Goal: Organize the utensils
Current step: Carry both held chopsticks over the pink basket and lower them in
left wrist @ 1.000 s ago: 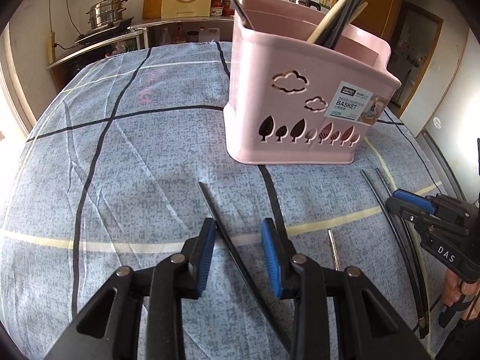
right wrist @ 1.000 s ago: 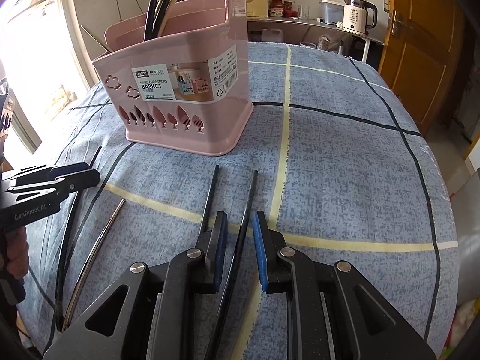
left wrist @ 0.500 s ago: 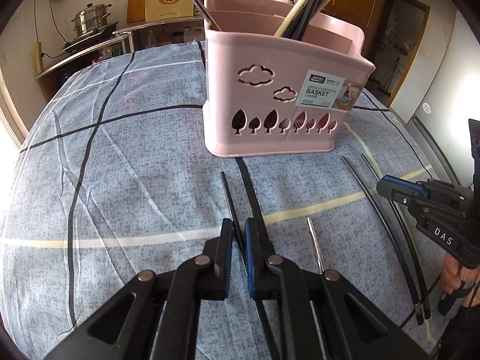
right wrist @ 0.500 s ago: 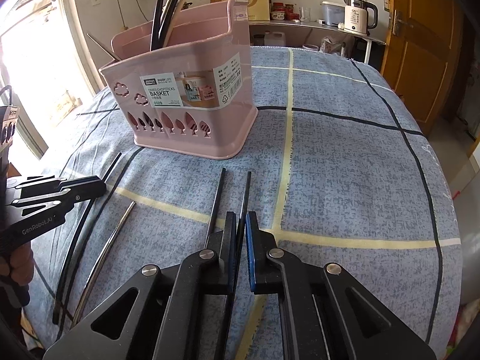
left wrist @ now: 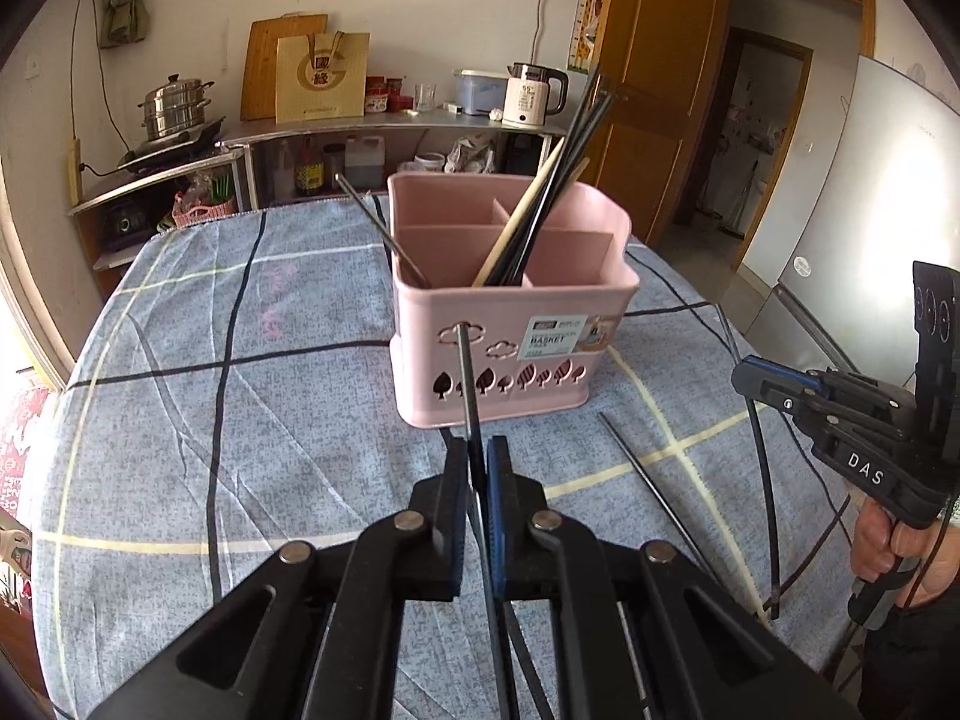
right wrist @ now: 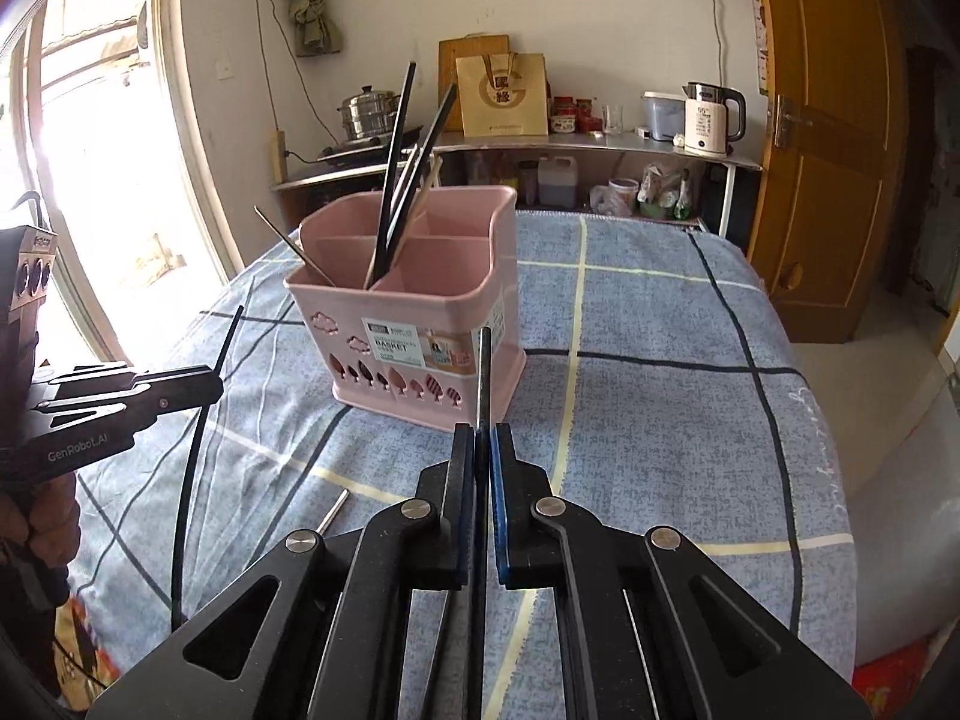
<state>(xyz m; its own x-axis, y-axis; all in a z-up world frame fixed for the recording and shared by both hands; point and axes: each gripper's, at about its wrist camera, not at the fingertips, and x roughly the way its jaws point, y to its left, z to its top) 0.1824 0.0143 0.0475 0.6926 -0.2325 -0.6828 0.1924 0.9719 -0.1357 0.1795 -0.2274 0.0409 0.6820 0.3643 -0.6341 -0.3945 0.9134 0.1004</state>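
A pink divided basket (left wrist: 510,312) (right wrist: 420,306) stands on the blue checked cloth. Several black chopsticks (left wrist: 558,180) and a pale one lean in one compartment, and a thin metal one (left wrist: 372,216) in another. My left gripper (left wrist: 477,450) (right wrist: 216,384) is shut on a black chopstick (left wrist: 465,372), lifted off the cloth with its tip toward the basket front. My right gripper (right wrist: 483,438) (left wrist: 741,373) is shut on another black chopstick (right wrist: 483,372), also raised in front of the basket.
One dark chopstick (left wrist: 648,480) lies on the cloth right of the left gripper, and a metal one (right wrist: 333,510) lies between the grippers. Behind the table stands a shelf with a kettle (left wrist: 531,96) and a steamer pot (left wrist: 174,108). A person's hand (left wrist: 882,540) holds the right gripper.
Both grippers have closed on black chopsticks that lay on the cloth, then risen with them. The basket's open top has come into sight.
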